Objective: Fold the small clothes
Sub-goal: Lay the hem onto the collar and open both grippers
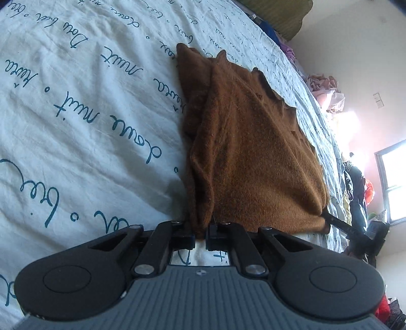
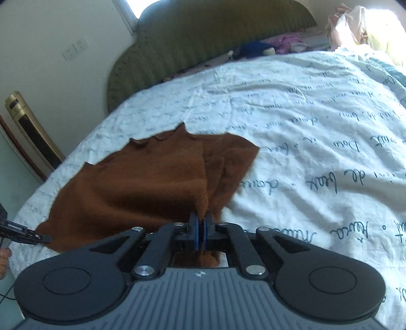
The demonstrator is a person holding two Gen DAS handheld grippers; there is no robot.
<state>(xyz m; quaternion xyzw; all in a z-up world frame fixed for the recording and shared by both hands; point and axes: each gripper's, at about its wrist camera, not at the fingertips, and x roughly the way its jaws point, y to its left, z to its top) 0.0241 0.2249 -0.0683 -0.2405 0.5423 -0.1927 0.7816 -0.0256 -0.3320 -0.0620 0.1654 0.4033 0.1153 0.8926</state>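
A: Left wrist view: left gripper (image 1: 200,232), jaws clamped on a bunched edge of the fuzzy brown knit garment (image 1: 248,152). Fabric pinched right between the black fingers (image 1: 184,234).

B: Confirmed. Right wrist view: right gripper (image 2: 201,228), jaws pressed together on another bunch of the same brown garment (image 2: 142,185), cloth squeezed between the blue pads (image 2: 194,226) and trailing down behind them.

A: Garment location?

B: Spread on the bed, on the white sheet printed with dark teal cursive writing (image 1: 76,106). Partly doubled over, one layer lying on another, scalloped edge at the far end. Near corners lifted off the sheet at both jaws.

A: Left gripper visible from the right wrist view?

B: Yes, at the left edge, black tip (image 2: 38,238) at the garment's near left corner. Part of a hand (image 2: 3,259) below it. Likewise, right gripper's dark finger (image 1: 347,224) seen from the left wrist view, at the garment's other near corner.

A: Surroundings?

B: Green ribbed padded headboard (image 2: 203,38) beyond the sheet (image 2: 304,127), gold tower unit (image 2: 28,127) against the wall, pile of pink and pale clothes (image 2: 355,22) at the far side of the bed, bright window (image 1: 393,182), wall socket plate (image 2: 74,50).

A: Blur?

B: Slight in the right wrist view, grips legible anyway.
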